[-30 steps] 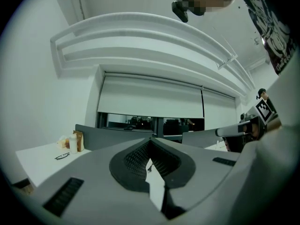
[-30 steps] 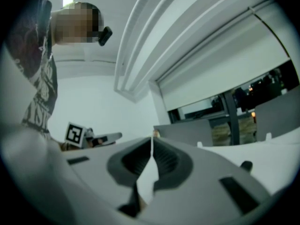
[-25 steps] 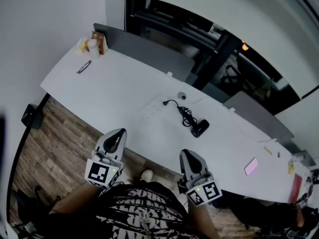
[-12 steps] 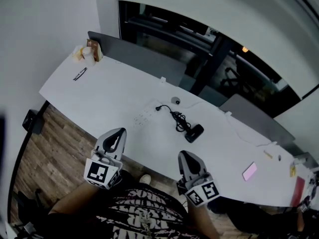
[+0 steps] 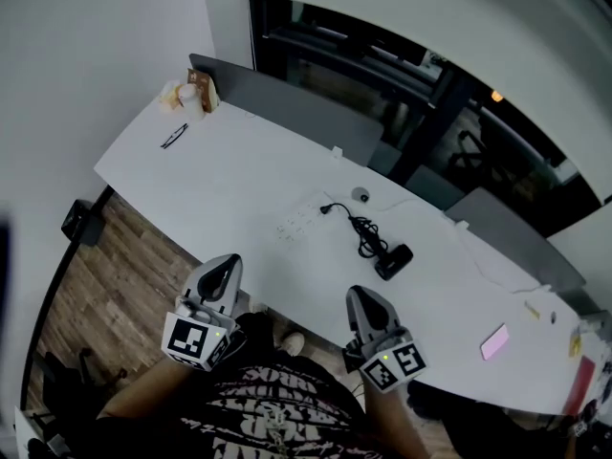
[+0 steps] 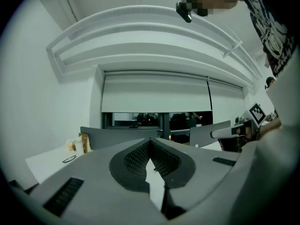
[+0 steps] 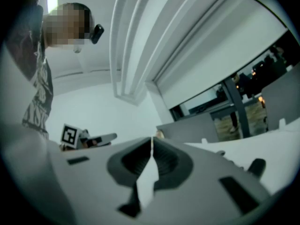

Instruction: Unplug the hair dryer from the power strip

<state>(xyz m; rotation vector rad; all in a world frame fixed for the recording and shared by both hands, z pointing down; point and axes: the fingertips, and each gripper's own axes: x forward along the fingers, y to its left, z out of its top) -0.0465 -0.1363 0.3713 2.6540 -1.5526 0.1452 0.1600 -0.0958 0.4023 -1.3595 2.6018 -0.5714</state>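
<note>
A white power strip point(image 5: 299, 221) lies mid-table with a black plug point(image 5: 328, 208) in its far end. The black cord point(image 5: 367, 236) runs in loose coils to the black hair dryer point(image 5: 394, 261), which lies on the table to the right. My left gripper point(image 5: 229, 260) is held over the floor at the table's near edge, shut and empty, well short of the strip. My right gripper point(image 5: 355, 295) is also shut and empty, at the near edge just below the dryer. Both point roughly level toward the table point(image 5: 239, 185). The left gripper point(image 6: 150, 140) and the right gripper point(image 7: 152, 139) show tips touching.
Glasses point(image 5: 174, 136) and snack packets point(image 5: 191, 92) sit at the table's far left end. A small round object point(image 5: 360, 195) lies behind the plug, and a pink item point(image 5: 494, 341) far right. Grey dividers point(image 5: 287, 98) line the back edge. A black box point(image 5: 78, 222) stands on the wood floor.
The head view has shifted, so the table sits slightly differently in the frame. Both grippers stay shut and empty near the table's near edge, hardly moved in the picture.
</note>
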